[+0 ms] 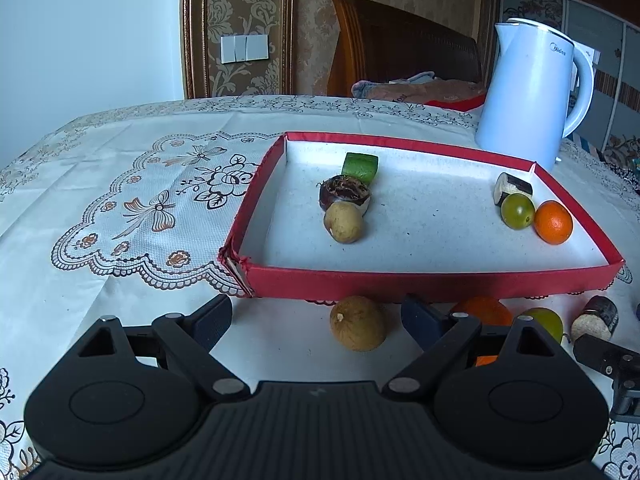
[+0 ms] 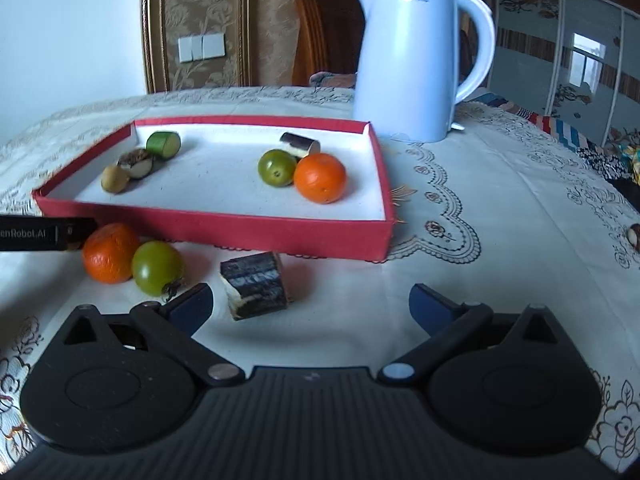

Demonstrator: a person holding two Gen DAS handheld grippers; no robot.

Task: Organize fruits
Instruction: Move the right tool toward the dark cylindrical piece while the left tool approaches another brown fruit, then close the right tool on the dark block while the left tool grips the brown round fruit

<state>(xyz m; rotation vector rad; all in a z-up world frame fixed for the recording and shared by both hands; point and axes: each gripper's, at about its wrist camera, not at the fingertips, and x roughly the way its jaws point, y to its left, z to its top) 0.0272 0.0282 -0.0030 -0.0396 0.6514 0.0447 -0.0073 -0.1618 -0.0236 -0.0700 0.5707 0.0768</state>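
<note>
A red tray (image 1: 432,280) (image 2: 224,230) holds a brown round fruit (image 1: 343,222), a dark chestnut-like piece (image 1: 345,194), a green cucumber chunk (image 1: 360,167), a dark cut piece (image 1: 514,189), a green tomato (image 1: 518,211) and an orange (image 1: 553,222). On the cloth in front of the tray lie a tan round fruit (image 1: 357,323), an orange (image 2: 109,253), a green tomato (image 2: 157,267) and a dark cut chunk (image 2: 256,285). My left gripper (image 1: 316,316) is open around the tan fruit. My right gripper (image 2: 310,304) is open, the dark chunk just beyond its left finger.
A white electric kettle (image 1: 530,88) (image 2: 416,60) stands behind the tray's right end. A lace-patterned tablecloth (image 1: 120,208) covers the table. A wooden chair (image 1: 400,52) stands beyond the far edge. A small nut-like object (image 2: 633,237) lies at the far right.
</note>
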